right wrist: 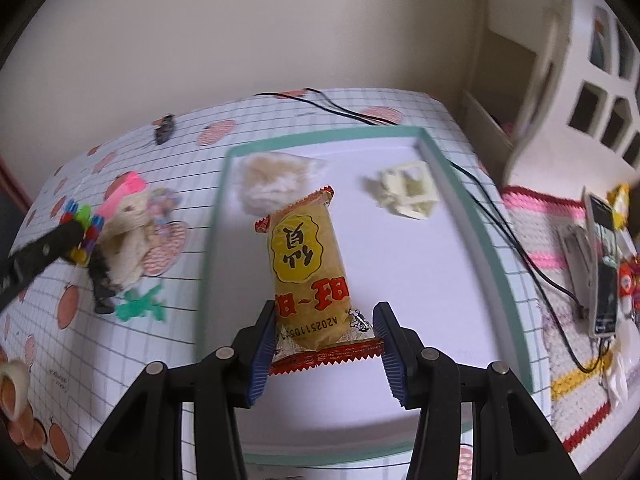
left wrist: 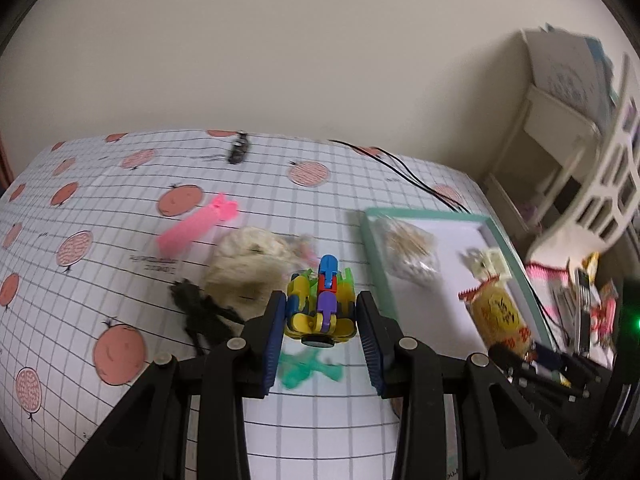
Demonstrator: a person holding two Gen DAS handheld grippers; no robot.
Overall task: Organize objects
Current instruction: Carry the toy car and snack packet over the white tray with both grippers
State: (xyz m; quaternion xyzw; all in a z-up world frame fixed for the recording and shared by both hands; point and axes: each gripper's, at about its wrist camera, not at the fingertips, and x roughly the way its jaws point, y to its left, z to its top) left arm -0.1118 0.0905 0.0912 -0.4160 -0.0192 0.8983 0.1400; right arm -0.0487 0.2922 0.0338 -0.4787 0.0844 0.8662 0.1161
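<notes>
Left wrist view: left gripper [left wrist: 321,322], jaws clamped on toy [left wrist: 322,304], held above tabletop [left wrist: 120,240].
Right wrist view: right gripper [right wrist: 325,342], jaws gripping snack packet [right wrist: 310,272] over tray [right wrist: 452,152].

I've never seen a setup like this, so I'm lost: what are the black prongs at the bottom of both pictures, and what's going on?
Each picture comes from a camera mounted on a hand-held tool with two black fingers; a person holds one in each hand. The left tool grips a colourful plastic toy above the patterned tablecloth, where a pink comb, a green figure and a dark figure lie. The right tool straddles a yellow snack packet over a white tray; whether it pinches it is unclear.
</notes>
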